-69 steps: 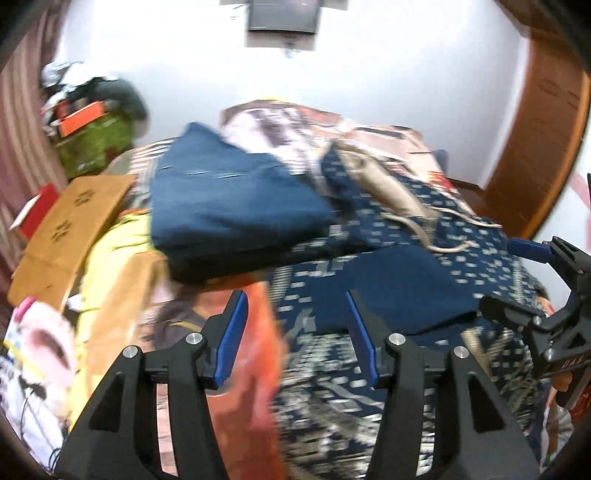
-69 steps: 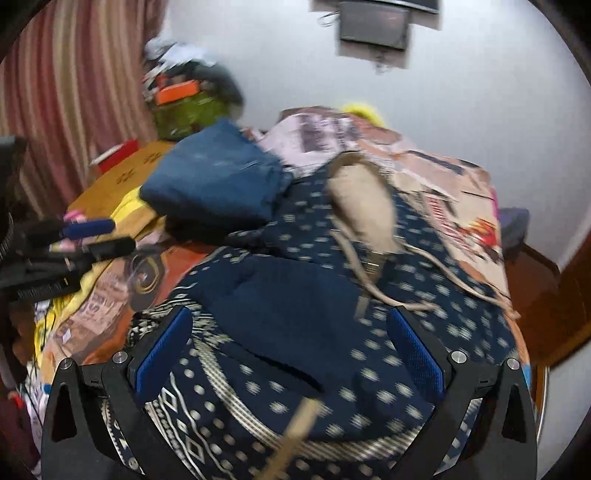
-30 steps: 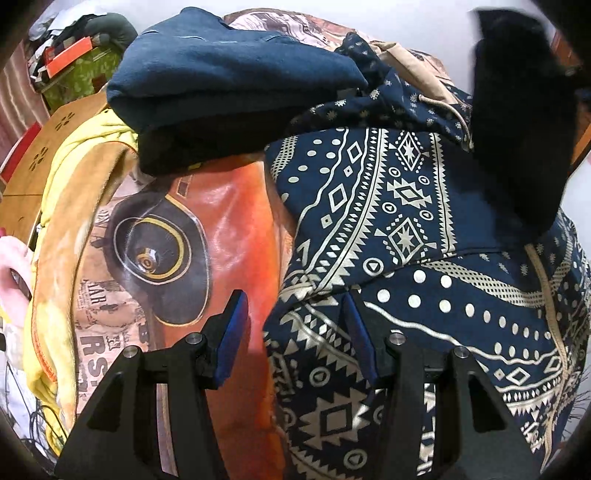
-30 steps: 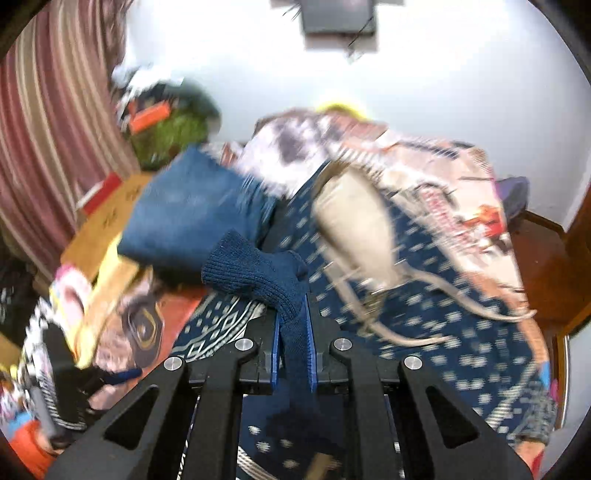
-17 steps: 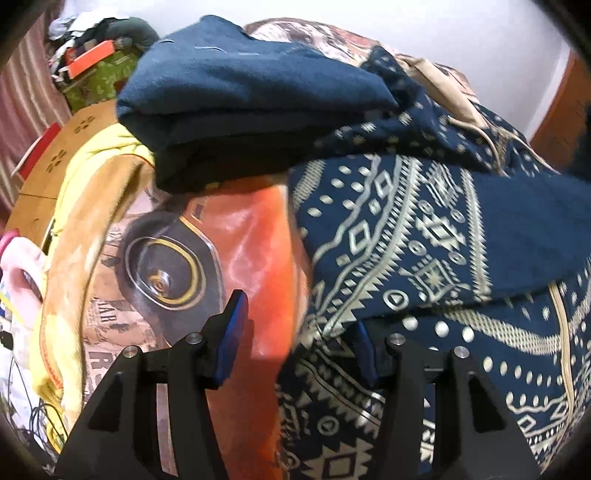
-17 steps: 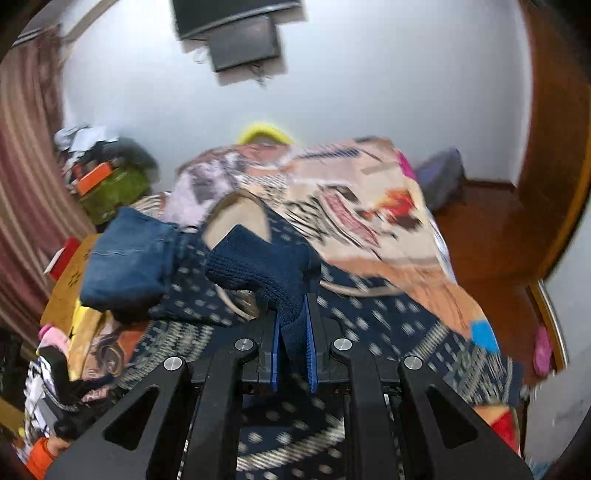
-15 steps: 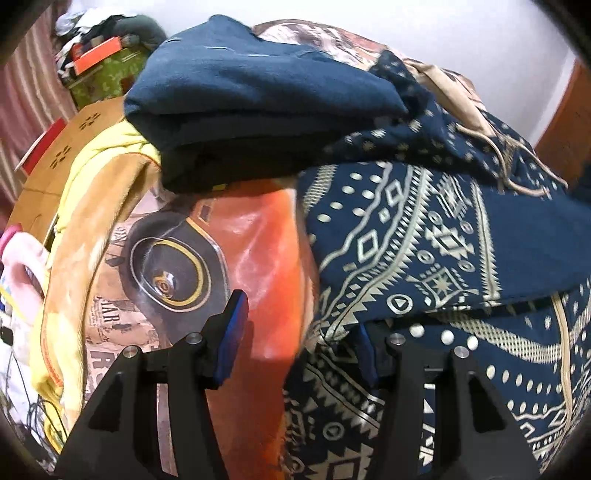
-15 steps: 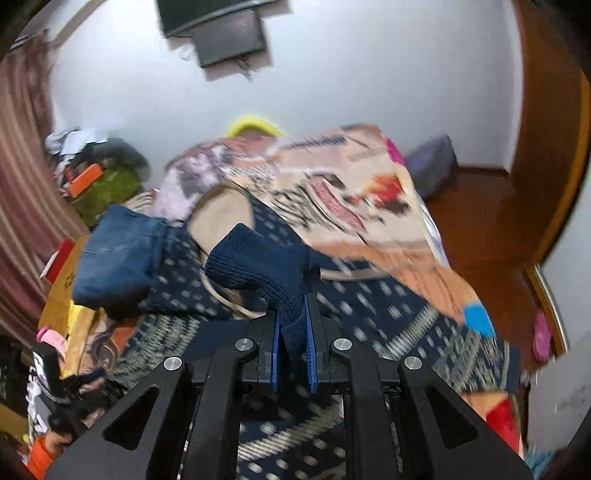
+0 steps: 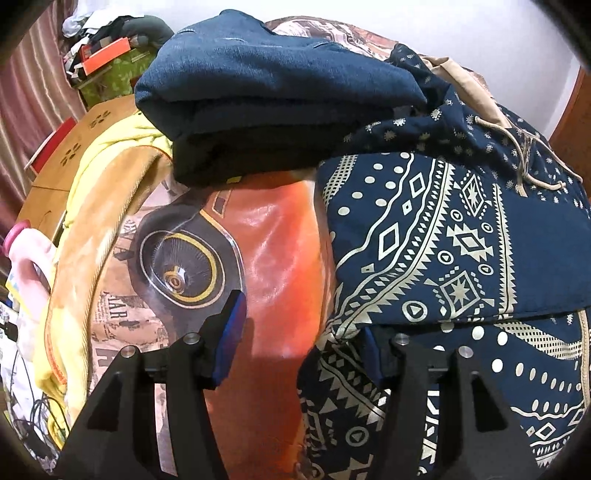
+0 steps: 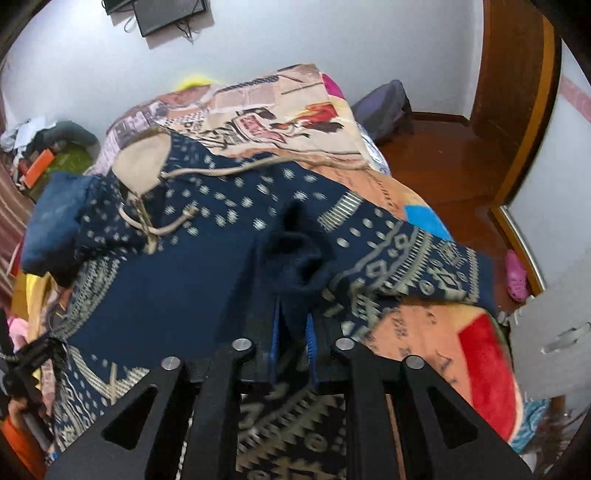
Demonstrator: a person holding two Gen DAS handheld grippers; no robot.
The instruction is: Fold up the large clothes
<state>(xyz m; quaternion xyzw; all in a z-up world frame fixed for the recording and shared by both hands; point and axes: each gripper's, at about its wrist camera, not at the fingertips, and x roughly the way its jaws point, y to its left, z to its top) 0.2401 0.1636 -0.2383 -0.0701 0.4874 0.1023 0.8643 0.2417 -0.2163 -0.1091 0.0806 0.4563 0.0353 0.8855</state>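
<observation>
Bed w/ printed blanket point(image 10: 295, 110) fills both views; orange patch w/ goggle print shows in left wrist view point(image 9: 266, 236).

Navy patterned hoodie point(image 10: 177, 280) spread across blanket, cream geometric bands and dots. Beige-lined hood point(image 10: 142, 162) toward far end of bed, drawcords loose over chest. In left wrist view the hoodie point(image 9: 443, 240) has one patterned panel folded over on top, its edge running across lower body.

Folded blue jeans point(image 9: 266, 85) sit just beside hood, overlapping hoodie's shoulder; dark garment under them. Yellow cloth point(image 9: 96, 166) at blanket's left edge, cardboard box point(image 9: 66, 155) beyond it.

Right gripper point(image 10: 291, 328): jaws narrow, just been opening. Ribbed navy cuff point(image 10: 295, 258) of sleeve sits between blue pads, bunched ahead of tips, lying on hoodie's body. Pads look slack on cloth, not pinching. Frame blurred, so contact not certain.

Left gripper point(image 9: 299, 325): jaws about half wide, just been opening a little. Left finger point(image 9: 231, 332) over orange blanket, clear of cloth. Right finger tucked under folded panel's corner, mostly hidden. Hoodie edge lies between fingers but not squeezed.

Wall screen point(image 10: 170, 14) above bed head, wood door frame at right.
</observation>
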